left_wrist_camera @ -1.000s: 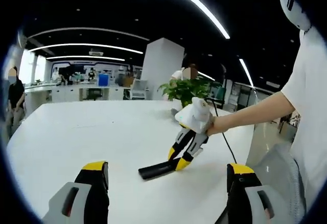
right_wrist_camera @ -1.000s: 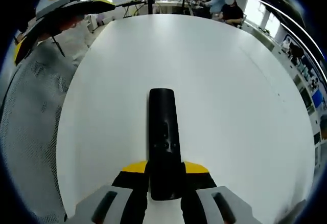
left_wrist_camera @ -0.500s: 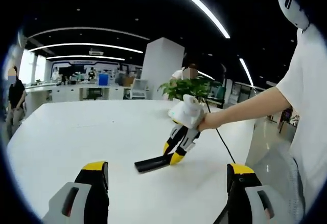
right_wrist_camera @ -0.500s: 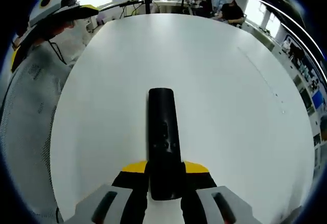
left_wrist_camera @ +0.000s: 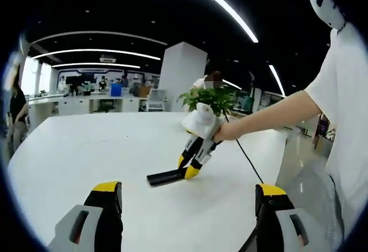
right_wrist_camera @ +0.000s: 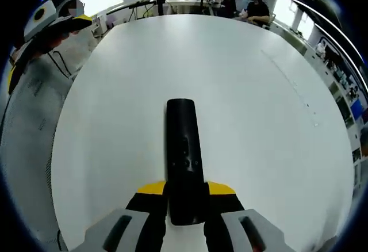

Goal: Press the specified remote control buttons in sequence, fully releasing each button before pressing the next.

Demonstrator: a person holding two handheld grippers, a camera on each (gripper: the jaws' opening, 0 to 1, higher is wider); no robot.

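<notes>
We hold the remote control (right_wrist_camera: 184, 160) in our right claw (right_wrist_camera: 185, 206), whose jaws are clamped on the near end of the black bar, so its length runs forward over the white table (right_wrist_camera: 247, 91). In the left gripper view we see the same remote (left_wrist_camera: 167, 176) from the side, its far end tipped down close to the table surface; whether it touches we cannot tell. The right claw (left_wrist_camera: 191, 159) grips its raised end there, with a hand (left_wrist_camera: 214, 130) behind it.

Our left claw (left_wrist_camera: 187, 206) stands with its jaws wide apart and nothing between them, hanging well back from the remote.

As we judge it, the pressing has not begun: no jaw tip rests on the small buttons (right_wrist_camera: 185, 154) midway along the remote's top face. What remains is the whole sequence, and first we must bring the left claw in over the buttons.
</notes>
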